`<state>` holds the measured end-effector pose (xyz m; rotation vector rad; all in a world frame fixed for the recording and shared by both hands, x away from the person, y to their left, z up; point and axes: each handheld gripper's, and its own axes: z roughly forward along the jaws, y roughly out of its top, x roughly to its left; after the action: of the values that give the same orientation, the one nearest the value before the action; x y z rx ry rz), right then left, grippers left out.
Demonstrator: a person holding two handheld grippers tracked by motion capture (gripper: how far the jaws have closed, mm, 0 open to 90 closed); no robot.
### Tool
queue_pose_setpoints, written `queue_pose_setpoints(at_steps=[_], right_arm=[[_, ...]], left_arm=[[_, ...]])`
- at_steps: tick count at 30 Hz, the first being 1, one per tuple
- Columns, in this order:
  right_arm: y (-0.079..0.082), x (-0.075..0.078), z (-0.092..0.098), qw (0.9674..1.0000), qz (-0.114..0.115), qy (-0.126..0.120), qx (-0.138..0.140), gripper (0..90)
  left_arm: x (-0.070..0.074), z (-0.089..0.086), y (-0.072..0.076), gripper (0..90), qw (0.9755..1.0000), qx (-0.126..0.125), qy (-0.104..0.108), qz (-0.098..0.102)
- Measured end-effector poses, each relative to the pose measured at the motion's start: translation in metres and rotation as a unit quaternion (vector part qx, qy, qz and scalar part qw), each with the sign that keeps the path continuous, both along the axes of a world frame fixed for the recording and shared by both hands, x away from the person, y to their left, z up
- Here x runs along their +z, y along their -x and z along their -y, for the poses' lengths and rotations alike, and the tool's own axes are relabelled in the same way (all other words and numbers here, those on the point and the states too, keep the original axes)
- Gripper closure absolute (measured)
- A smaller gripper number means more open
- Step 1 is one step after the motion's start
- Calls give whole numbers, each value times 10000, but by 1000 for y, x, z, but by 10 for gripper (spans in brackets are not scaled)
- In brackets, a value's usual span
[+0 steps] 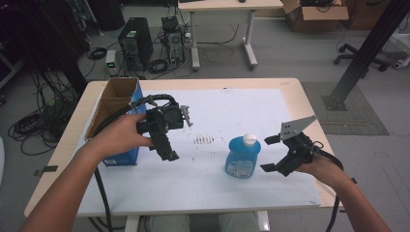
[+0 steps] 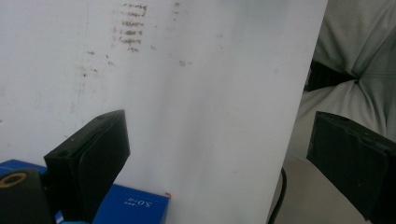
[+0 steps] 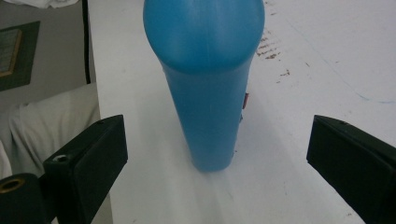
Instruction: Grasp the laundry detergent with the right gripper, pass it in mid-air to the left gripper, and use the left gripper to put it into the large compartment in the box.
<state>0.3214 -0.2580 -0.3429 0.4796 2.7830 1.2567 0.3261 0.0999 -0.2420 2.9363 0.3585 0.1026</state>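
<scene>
High view: my right claw (image 1: 274,153), jaws apart, approaches the upright blue bottle (image 1: 242,157) on the tabletop (image 1: 193,183), nothing gripped yet; my left claw (image 1: 167,145) hangs spread, empty.

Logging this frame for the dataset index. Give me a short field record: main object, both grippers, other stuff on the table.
main object: blue bottle with white cap, upright on the white table sheet
right gripper: open, beside the bottle, jaws on either side of it, not touching
left gripper: open, held above the sheet, holding nothing
other items: open blue cardboard box at the table's left edge
marks: brown smudges on the sheet, left of the bottle
</scene>
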Motion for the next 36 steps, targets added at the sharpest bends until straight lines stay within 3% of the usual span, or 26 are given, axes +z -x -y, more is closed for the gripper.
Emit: queue_pose_setpoints(at_steps=[9,15,25,36], right_arm=[[1,-11,3,9993,117,-354,-53,49],[1,-20,4,9988,133,-461,-96,49],[1,-33,6,9959,146,-864,-218,51],[1,-43,4,9940,198,-1056,-222,49]], left_arm=[[-1,1,0,62,10000,-8,3,-1],[-1,1,0,62,10000,10,-15,-12],[-1,3,0,62,10000,-12,-17,-19],[-3,2,0,61,10000,11,-9,-42]])
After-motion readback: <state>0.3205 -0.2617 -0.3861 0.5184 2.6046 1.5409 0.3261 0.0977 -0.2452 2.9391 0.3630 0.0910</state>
